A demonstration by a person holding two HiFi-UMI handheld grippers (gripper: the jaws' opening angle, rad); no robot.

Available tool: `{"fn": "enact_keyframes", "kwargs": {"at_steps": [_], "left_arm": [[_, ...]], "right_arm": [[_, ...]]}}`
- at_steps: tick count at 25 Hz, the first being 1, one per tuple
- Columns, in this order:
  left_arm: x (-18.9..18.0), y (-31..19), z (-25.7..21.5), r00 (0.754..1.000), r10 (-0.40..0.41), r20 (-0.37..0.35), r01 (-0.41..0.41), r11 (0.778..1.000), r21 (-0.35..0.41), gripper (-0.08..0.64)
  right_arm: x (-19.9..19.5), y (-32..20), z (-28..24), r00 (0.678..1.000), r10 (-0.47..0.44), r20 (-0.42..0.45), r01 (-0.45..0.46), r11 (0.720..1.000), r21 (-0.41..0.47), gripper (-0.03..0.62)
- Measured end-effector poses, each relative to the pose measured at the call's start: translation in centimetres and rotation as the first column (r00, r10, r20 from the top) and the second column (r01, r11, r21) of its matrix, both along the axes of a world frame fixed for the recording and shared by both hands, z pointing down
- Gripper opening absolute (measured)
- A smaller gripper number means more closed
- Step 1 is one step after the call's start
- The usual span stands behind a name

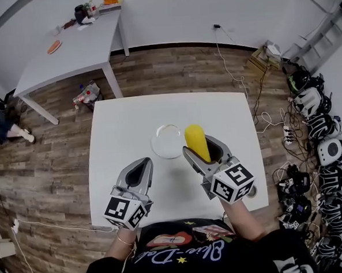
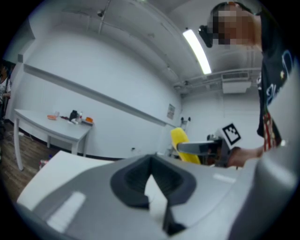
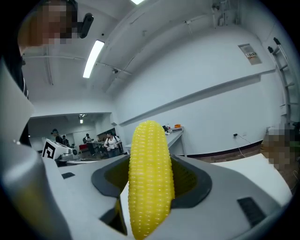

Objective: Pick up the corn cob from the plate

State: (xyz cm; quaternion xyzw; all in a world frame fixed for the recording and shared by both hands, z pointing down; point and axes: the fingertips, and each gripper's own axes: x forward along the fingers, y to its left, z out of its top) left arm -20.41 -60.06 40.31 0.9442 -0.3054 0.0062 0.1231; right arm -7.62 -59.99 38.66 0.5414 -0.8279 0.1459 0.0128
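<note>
The yellow corn cob (image 1: 197, 142) stands upright between the jaws of my right gripper (image 1: 205, 150), which is shut on it and lifted above the white table (image 1: 118, 124). In the right gripper view the corn cob (image 3: 150, 178) fills the middle, tip up. The clear glass plate (image 1: 168, 141) lies on the table just left of the cob with nothing on it. My left gripper (image 1: 137, 171) hovers near the table's front left, jaws shut with nothing between them. In the left gripper view the corn cob (image 2: 180, 143) shows at the right, held by the other gripper.
A second grey table (image 1: 67, 50) with small items stands at the back left. Cables and several helmets (image 1: 318, 130) lie on the floor along the right. A bag (image 1: 86, 95) sits on the floor beneath the back table.
</note>
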Motion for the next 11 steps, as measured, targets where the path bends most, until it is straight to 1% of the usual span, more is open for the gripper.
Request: {"fn": "enact_keyframes", "kwargs": {"at_steps": [6, 8, 11], "left_arm": [[1.3, -0.1, -0.4, 1.000, 0.025, 0.000, -0.025, 1.000, 0.012, -0.004], [1.4, -0.1, -0.2, 0.999, 0.031, 0.007, -0.031, 1.000, 0.003, -0.005], [1.6, -0.1, 0.2, 0.999, 0.031, 0.018, -0.031, 0.999, -0.009, -0.003]], "right_arm": [[0.5, 1.5, -0.4, 1.000, -0.016, 0.000, 0.016, 1.000, 0.003, 0.245], [0.4, 1.7, -0.8, 0.999, -0.025, 0.021, 0.025, 1.000, 0.001, 0.245], [0.1, 1.9, -1.3, 0.996, -0.046, 0.076, 0.047, 0.999, -0.006, 0.245]]}}
